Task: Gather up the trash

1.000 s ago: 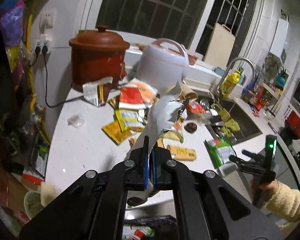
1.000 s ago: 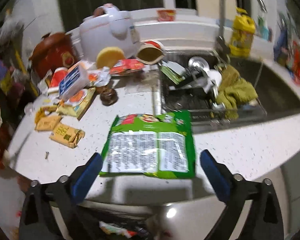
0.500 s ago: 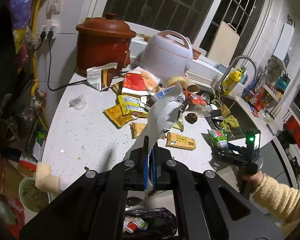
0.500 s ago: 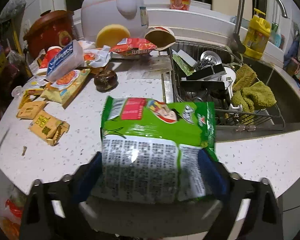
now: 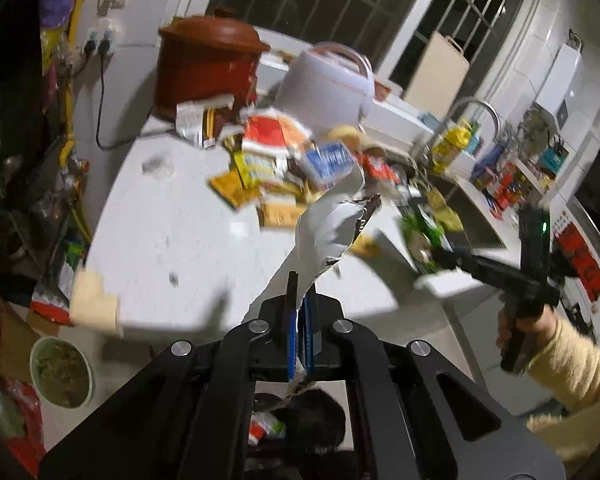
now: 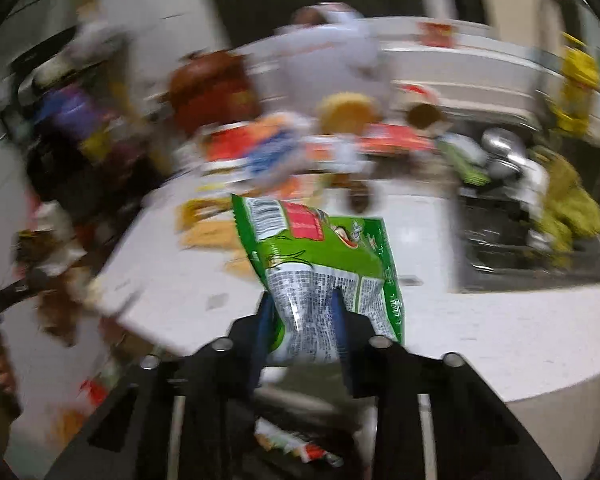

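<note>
My left gripper (image 5: 300, 292) is shut on a torn silver wrapper (image 5: 328, 232), which stands up from the pads above the counter's front edge. The jaws of my right gripper (image 6: 302, 304) are closing, and the pads pinch the crumpled lower end of a green snack bag (image 6: 320, 248) lifted off the counter. In the left wrist view a sleeved hand carries that right gripper (image 5: 440, 256) and the green bag (image 5: 420, 236) at the right. A black trash bag (image 5: 300, 420) with wrappers inside lies below both grippers, also visible as the trash bag (image 6: 300, 432) in the right wrist view.
Several wrappers (image 5: 284, 152) litter the white counter (image 5: 172, 232) in front of a red crock pot (image 5: 208, 68) and a white rice cooker (image 5: 324, 84). The sink (image 6: 520, 232) with dishes and a green cloth is to the right. A bowl (image 5: 60, 372) sits low on the left.
My right gripper closed on the green snack bag and lifted it off the counter toward the left. The left gripper drew back and sank a little, wrapper still held.
</note>
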The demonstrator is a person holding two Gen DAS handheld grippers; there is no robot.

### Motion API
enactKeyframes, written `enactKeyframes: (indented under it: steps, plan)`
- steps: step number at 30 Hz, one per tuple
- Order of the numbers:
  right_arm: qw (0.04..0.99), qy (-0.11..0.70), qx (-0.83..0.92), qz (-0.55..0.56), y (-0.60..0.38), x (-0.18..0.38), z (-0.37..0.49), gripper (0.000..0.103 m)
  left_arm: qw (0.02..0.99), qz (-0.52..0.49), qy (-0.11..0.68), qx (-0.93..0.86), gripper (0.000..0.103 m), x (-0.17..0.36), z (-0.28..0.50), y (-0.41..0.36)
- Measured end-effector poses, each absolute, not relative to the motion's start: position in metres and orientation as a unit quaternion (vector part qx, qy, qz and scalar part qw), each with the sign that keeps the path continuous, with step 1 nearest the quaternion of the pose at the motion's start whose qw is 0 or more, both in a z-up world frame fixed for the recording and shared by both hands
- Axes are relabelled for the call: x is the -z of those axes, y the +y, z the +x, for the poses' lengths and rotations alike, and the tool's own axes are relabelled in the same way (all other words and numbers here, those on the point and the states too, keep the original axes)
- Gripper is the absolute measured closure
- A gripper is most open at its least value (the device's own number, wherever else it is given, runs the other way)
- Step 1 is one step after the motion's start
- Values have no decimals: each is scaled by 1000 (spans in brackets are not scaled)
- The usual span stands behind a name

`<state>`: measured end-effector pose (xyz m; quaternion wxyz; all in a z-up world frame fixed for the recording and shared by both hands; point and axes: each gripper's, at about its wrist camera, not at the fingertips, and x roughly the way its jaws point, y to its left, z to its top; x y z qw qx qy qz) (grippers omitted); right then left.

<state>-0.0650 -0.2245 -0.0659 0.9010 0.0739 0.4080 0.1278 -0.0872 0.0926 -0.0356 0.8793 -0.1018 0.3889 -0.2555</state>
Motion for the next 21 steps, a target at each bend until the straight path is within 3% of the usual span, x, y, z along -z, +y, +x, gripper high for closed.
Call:
enactKeyframes:
  steps: [6, 21]
  plan:
    - [896, 416, -149, 37, -185, 73, -64, 79, 851, -147, 442, 243, 101, 80, -116, 108]
    - [915, 353, -195, 15, -154, 5, -62, 101, 850, -176, 434, 242, 101, 90, -126, 123]
